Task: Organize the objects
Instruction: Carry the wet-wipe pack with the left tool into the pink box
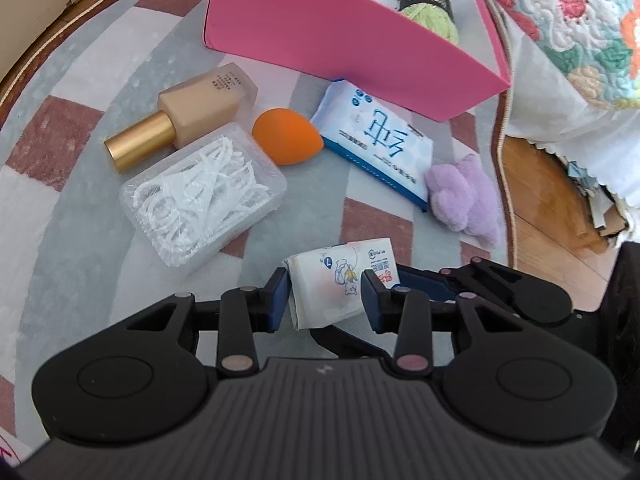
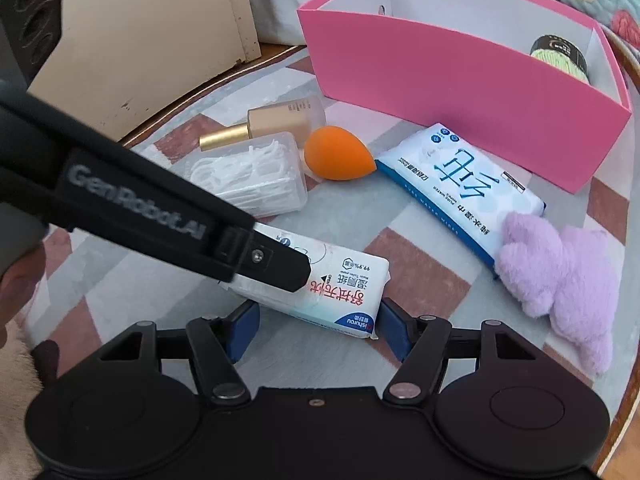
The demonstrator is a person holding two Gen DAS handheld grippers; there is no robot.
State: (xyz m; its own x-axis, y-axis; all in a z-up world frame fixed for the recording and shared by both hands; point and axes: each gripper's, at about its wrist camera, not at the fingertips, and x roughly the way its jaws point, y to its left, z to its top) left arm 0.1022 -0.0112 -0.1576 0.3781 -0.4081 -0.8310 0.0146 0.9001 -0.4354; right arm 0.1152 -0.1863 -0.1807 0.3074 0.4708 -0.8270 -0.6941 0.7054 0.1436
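A small white wet-wipe pack lies on the striped rug, and both grippers are on it. My left gripper is shut on it, its blue pads pressing the pack's two long sides. In the right wrist view the same pack lies crosswise between the pads of my right gripper, which touch its two ends. A black finger of the left gripper lies over the pack there. The pink box stands behind, with a green yarn skein inside.
On the rug between the pack and the box lie a beige foundation bottle, a clear box of floss picks, an orange makeup sponge, a large blue-and-white wipes pack and a purple plush. A quilted bed edge is at the right.
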